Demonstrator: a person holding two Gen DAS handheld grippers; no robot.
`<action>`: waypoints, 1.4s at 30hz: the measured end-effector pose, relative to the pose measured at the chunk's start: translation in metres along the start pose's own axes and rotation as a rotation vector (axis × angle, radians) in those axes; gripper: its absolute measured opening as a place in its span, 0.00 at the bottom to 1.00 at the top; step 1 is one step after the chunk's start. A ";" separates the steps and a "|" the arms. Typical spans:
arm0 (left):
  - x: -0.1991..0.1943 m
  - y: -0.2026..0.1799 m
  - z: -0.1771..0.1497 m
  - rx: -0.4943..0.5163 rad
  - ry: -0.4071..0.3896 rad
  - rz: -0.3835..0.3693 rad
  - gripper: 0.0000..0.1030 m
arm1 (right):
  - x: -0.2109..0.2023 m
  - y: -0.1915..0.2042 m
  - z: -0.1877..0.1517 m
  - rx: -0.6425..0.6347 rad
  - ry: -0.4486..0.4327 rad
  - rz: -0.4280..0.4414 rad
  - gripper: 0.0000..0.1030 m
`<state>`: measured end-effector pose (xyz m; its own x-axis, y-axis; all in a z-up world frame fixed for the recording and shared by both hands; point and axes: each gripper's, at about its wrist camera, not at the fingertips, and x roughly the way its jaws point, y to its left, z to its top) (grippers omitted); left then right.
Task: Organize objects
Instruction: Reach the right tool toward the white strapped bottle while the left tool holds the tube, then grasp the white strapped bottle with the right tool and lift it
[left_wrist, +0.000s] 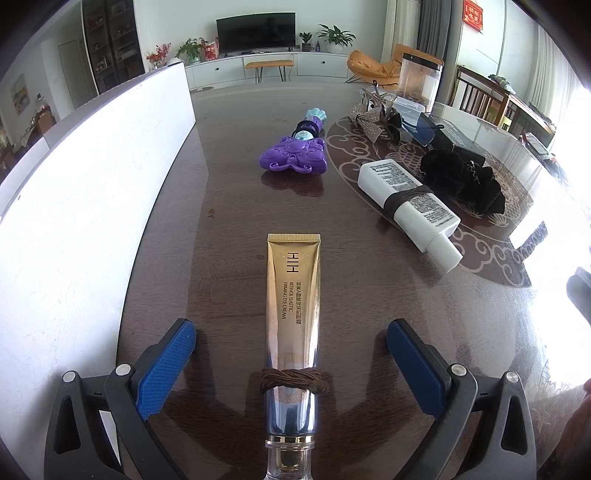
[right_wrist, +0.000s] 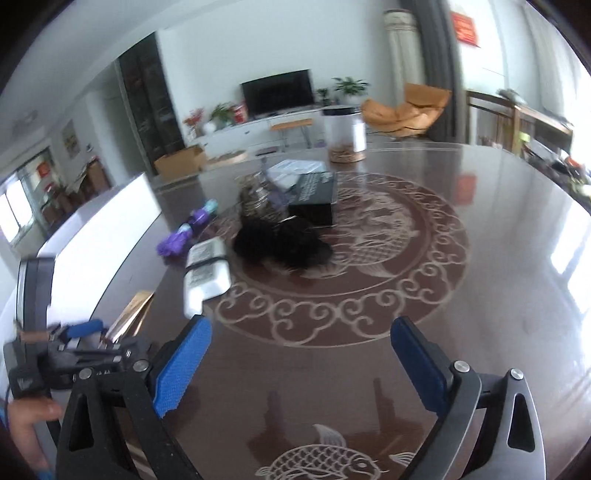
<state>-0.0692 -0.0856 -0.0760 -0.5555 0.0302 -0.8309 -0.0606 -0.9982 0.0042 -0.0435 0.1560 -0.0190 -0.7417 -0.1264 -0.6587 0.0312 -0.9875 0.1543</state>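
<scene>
A gold eye cream tube (left_wrist: 292, 317) with a brown hair tie (left_wrist: 293, 384) wound around it lies on the dark table between the blue pads of my left gripper (left_wrist: 291, 347), which is open and not touching it. The tube also shows in the right wrist view (right_wrist: 131, 312). A white bottle (left_wrist: 410, 206) banded with a brown tie lies to the right, next to a black scrunchie (left_wrist: 461, 181). A purple toy (left_wrist: 295, 155) lies ahead. My right gripper (right_wrist: 301, 345) is open and empty over the table's scroll pattern.
A white box (left_wrist: 92, 206) stands along the table's left side. A black box (right_wrist: 314, 195), bow hair clips (left_wrist: 373, 118) and a clear canister (left_wrist: 419, 79) sit farther back. The left gripper's body shows in the right wrist view (right_wrist: 74, 354).
</scene>
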 end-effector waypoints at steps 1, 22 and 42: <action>0.000 0.000 0.000 -0.001 0.000 0.001 1.00 | 0.005 0.003 0.000 -0.013 0.018 0.011 0.95; -0.004 0.009 -0.005 -0.054 0.002 0.036 1.00 | 0.071 0.079 0.054 -0.119 0.310 0.242 0.95; 0.000 0.003 0.004 0.022 0.087 -0.009 1.00 | 0.047 0.063 -0.016 -0.213 0.352 0.001 0.50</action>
<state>-0.0723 -0.0882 -0.0734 -0.4808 0.0339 -0.8762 -0.0846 -0.9964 0.0079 -0.0657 0.0863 -0.0519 -0.4682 -0.1156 -0.8761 0.1970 -0.9801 0.0240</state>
